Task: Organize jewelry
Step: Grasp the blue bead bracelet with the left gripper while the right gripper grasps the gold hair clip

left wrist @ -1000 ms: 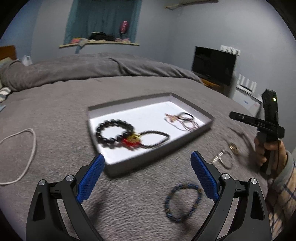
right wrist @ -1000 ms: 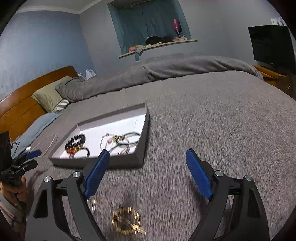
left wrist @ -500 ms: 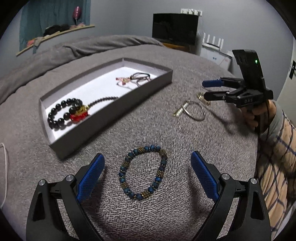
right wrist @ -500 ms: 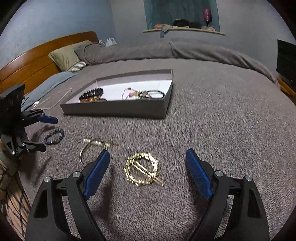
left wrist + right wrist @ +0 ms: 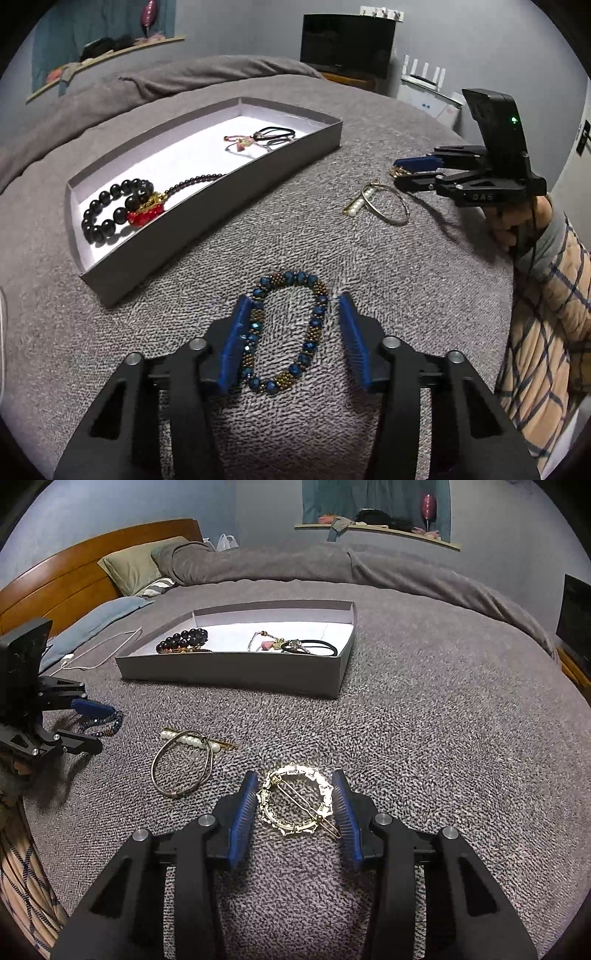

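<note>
My left gripper (image 5: 293, 325) is down on the grey bedspread with its jaws partly closed around a blue and gold beaded bracelet (image 5: 286, 334); the left pad touches it, the right pad stands just off it. My right gripper (image 5: 294, 805) straddles a gold round hair clip (image 5: 295, 799), pads close at both sides. The grey tray (image 5: 207, 206) holds a black bead bracelet (image 5: 114, 210) with a red charm, a dark bead strand and hair ties (image 5: 273, 134). A metal bangle (image 5: 181, 764) and a pearl hair pin (image 5: 188, 738) lie between the grippers.
A white cable (image 5: 99, 653) lies left of the tray (image 5: 236, 672). Pillows and a wooden headboard (image 5: 74, 576) are at the back left. A TV (image 5: 345, 46) stands beyond the bed. The bed edge is close on the near side.
Both grippers dropped to the bedspread and narrowed their jaws: the left now around the blue bracelet, the right around the gold hair clip.
</note>
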Available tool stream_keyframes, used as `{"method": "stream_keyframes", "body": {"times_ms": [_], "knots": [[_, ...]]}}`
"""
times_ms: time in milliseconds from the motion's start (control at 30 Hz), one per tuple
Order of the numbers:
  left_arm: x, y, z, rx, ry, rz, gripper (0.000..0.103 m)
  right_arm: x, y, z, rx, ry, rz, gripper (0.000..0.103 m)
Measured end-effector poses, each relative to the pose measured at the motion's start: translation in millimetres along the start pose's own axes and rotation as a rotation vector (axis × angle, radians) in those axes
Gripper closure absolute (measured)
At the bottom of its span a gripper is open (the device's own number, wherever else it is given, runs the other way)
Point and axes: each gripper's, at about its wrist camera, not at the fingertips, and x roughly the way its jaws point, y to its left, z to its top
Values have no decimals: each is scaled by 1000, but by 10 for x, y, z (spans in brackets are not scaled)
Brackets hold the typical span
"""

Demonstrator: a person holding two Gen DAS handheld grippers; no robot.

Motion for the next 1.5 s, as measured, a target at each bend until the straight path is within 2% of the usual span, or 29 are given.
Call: {"method": "stream_keyframes", "body": {"times_ms": [100,167,300,400,533,733,1200,1400,1500], "knots": [[-14,5,3,-1,-4,-7,55,-11,-10,22,6,-12,-3,62],[-34,13,-10,-9,-8,-11,51,-23,-26,33,15,-19,-2,62],[-156,96,-10,-43,-54,-29,48,-20,-48,47,28,-21,-4,62],[-223,161,-14,-68,-73,0,48,-4,-50,48,29,-15,-5,62],[-158,238,-36,-94,-33,43,48,-1,-46,50,28,-13,-7,62],[35,174,-71,-61,35,83,48,22,-27,39,21,-3,-12,61],[35,272,-127,-116,10,48,45,64,-49,32,28,21,-4,61],[12,216,-142,-106,-1,81,45,51,-47,26,28,21,-5,61],[-2,172,-137,-99,-12,102,52,52,-47,24,25,22,-8,61]]}}
